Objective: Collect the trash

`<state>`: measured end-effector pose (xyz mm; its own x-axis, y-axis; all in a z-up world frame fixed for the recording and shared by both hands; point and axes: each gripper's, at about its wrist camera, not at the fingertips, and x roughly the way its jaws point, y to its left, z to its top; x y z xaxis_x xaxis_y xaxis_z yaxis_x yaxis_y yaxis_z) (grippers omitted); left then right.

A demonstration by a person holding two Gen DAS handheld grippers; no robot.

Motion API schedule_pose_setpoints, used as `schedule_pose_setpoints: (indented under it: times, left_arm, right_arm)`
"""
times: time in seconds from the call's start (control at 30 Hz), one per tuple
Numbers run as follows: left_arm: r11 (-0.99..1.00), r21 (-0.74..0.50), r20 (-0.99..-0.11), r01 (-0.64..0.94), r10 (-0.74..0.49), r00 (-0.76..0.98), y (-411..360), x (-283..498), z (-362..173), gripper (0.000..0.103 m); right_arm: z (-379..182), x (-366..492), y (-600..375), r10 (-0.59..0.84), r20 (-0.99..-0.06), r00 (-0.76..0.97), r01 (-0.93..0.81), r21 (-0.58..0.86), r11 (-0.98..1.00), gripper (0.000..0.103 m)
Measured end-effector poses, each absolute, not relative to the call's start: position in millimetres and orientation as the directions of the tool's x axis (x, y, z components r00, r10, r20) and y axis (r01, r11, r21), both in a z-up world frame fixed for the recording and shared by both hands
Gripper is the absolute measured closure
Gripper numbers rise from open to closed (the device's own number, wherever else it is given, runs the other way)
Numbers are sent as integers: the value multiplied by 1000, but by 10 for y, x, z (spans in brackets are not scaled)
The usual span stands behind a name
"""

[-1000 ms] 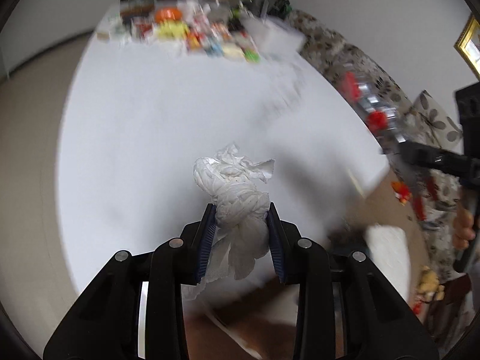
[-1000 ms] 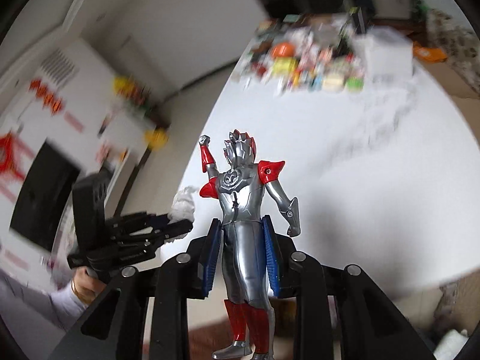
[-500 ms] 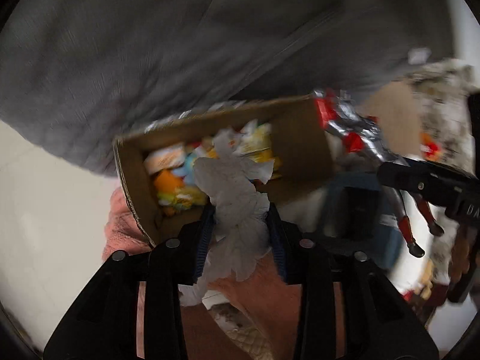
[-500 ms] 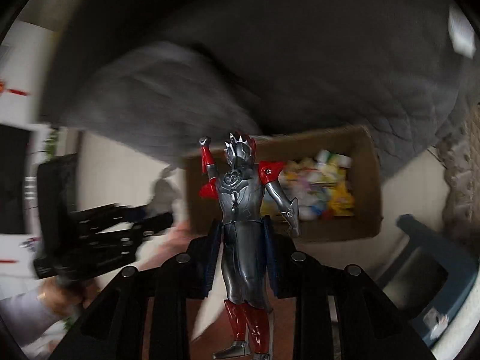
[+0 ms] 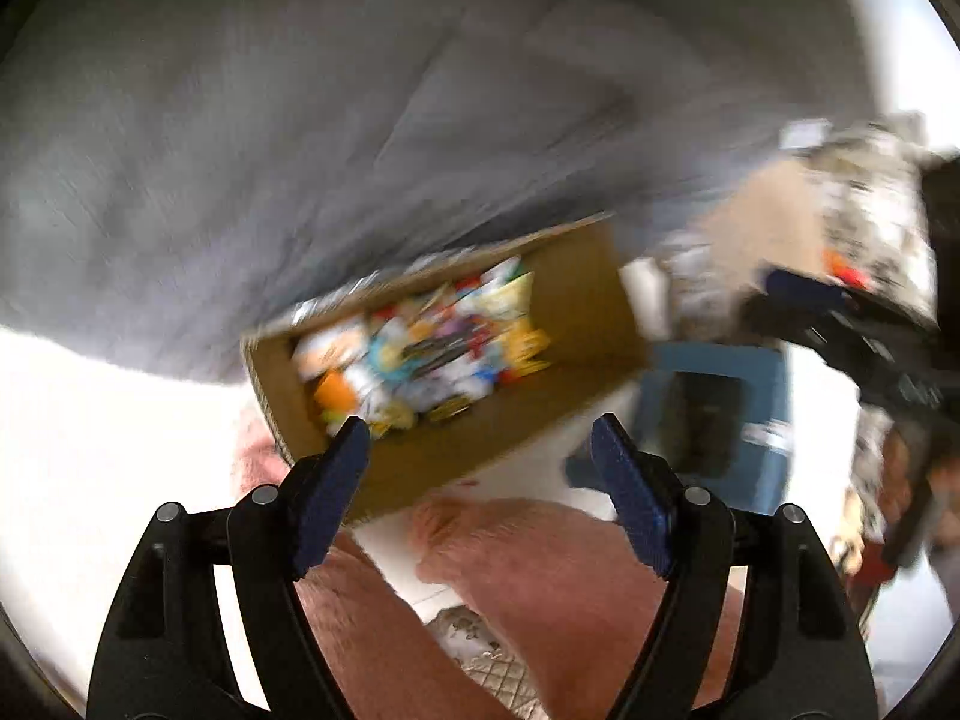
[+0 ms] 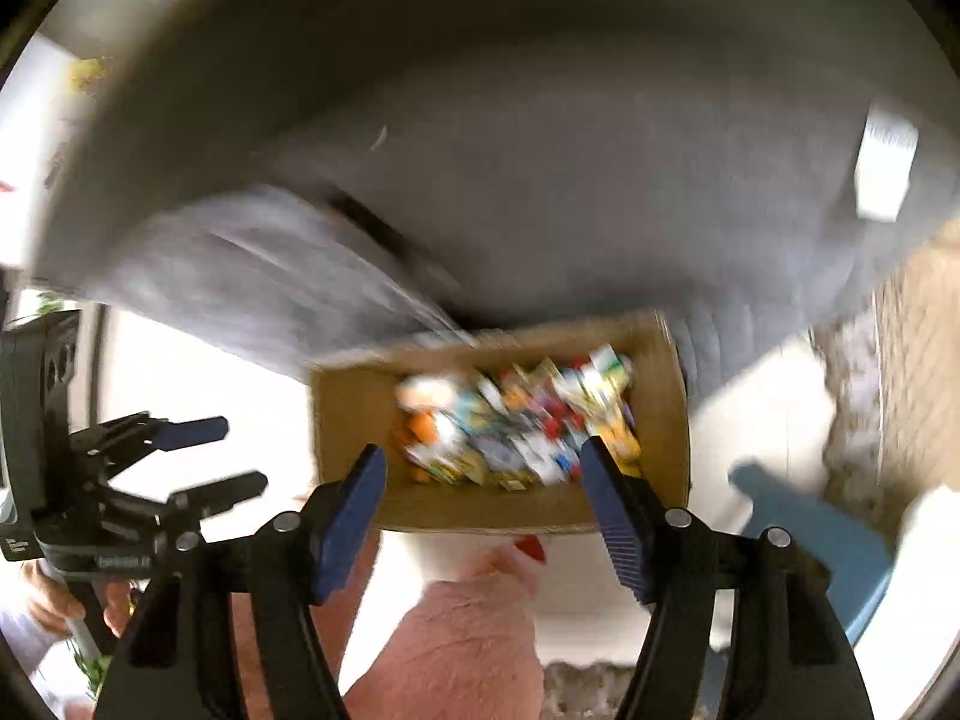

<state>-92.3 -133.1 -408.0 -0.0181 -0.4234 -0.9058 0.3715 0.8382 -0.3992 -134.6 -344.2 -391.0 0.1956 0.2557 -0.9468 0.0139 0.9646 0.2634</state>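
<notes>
Both my grippers hang over a brown cardboard box [image 5: 576, 300] that sits on a pale floor [image 5: 90, 450], tucked against a big grey quilted cover [image 5: 300, 120]. On the left wrist camera my left gripper [image 5: 480, 456] has its jaws spread wide with nothing between the blue pads [image 5: 333, 480]; past them I look straight into the near end of the box. The right gripper [image 6: 483, 480] is the same: jaws wide apart, nothing held, the box directly beyond them.

The trash [image 6: 516, 426] lies in a heap inside the box, a blurred jumble of white, orange, yellow, blue and red wrappers and papers, piled toward one end while the other end shows bare cardboard. I cannot make out single pieces through the motion blur.

From the right wrist camera I see my left gripper [image 6: 222, 456] off to the side, its fingers apart, held up by a hand [image 6: 54, 600] low at the edge. From the left wrist camera the right gripper [image 5: 798, 288] shows as a dark smear at the far side. A blue plastic stool [image 6: 810, 528] stands on the floor just beside the box. Pink-clad legs [image 5: 570, 588] fill the bottom of both views, below the jaws
</notes>
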Motion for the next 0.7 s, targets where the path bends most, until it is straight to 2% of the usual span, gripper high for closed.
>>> schedule_pose_setpoints:
  times: [0.07,0.1,0.13,0.23,0.3,0.47,0.63,0.7]
  left_arm:
    - [793,-429,-872,432,-489,32,-1262,-923,-3489,21]
    - [774,-437,-848,458,-524,78,-1205,-902,-3174,14]
    - [763,-439,-826,475,-551,121,-1135,-851,-2920,12]
    - [756,-412,-761,508,-592,265,-907,-570,-2283,11]
    - [782,-366,-745,505,-571,344,-774,-319,-2057,11]
    - [858,-264,-753,440,-469,461,-343,466,-1928,11]
    - [885,-297,-793,358,-437,425,143,1150,-2161,11]
    - [892,-308,-809,331,-429,402,344,1367,-2236,11]
  right_arm:
    - [-3202,-1247,-3409,322,-898,300,-37,327,944,30]
    - [-2893,-1188,-3389,345,-870,353,-56,348,936,25]
    - [-2609,-1114,-3356,360,-840,406,-73,363,929,20]
    - [-1987,-817,-3297,356,-754,552,-88,372,924,7]
    - [-1693,-397,-3176,330,-701,632,-85,361,929,7]
    - [-1558,1057,-2730,231,-676,700,-62,264,963,7]
    - [-1934,2837,-2628,170,-738,653,88,297,951,24]
    - [-2097,3376,-2609,130,-770,625,181,304,935,26]
